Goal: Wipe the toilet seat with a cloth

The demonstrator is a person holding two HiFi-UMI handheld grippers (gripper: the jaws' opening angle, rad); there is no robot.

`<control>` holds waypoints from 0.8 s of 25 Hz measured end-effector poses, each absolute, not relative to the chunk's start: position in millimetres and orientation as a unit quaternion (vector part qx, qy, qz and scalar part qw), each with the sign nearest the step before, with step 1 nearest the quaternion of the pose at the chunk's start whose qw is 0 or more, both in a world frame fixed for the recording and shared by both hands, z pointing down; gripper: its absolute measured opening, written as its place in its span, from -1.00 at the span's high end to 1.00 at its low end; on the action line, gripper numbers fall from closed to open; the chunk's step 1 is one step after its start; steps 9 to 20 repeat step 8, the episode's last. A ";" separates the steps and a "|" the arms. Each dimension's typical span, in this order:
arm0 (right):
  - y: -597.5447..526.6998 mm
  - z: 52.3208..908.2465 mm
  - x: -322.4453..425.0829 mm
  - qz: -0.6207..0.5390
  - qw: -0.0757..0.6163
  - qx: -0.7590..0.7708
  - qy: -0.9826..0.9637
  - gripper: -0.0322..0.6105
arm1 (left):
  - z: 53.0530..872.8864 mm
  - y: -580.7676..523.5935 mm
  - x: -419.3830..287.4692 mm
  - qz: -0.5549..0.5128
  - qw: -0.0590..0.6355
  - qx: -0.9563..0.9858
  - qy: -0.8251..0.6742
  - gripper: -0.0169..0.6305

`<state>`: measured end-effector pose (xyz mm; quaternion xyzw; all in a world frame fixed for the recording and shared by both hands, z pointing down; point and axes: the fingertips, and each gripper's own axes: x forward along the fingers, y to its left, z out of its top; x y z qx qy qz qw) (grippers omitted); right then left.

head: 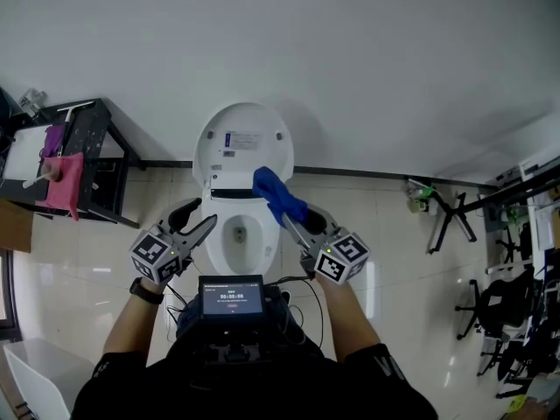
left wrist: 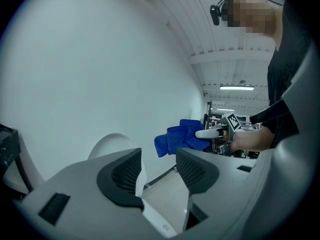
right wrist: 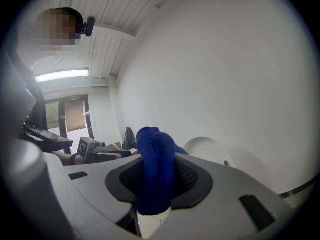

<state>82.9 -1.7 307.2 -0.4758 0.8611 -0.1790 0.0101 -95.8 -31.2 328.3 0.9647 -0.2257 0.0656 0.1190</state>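
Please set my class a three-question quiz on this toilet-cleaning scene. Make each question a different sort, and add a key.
1. Fill the gap: the fingers of the left gripper stand ____, with nothing between them.
2. Which gripper holds the blue cloth? A: the left gripper. B: the right gripper. C: neither.
3. True or false: the toilet lid is raised.

Key: 1 apart; 2 B; 3 true.
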 end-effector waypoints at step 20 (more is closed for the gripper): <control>2.5 299.4 78.1 -0.163 0.008 -0.469 0.868 0.51 | 320.3 -30.0 -100.1 0.051 0.117 0.963 -0.239 0.29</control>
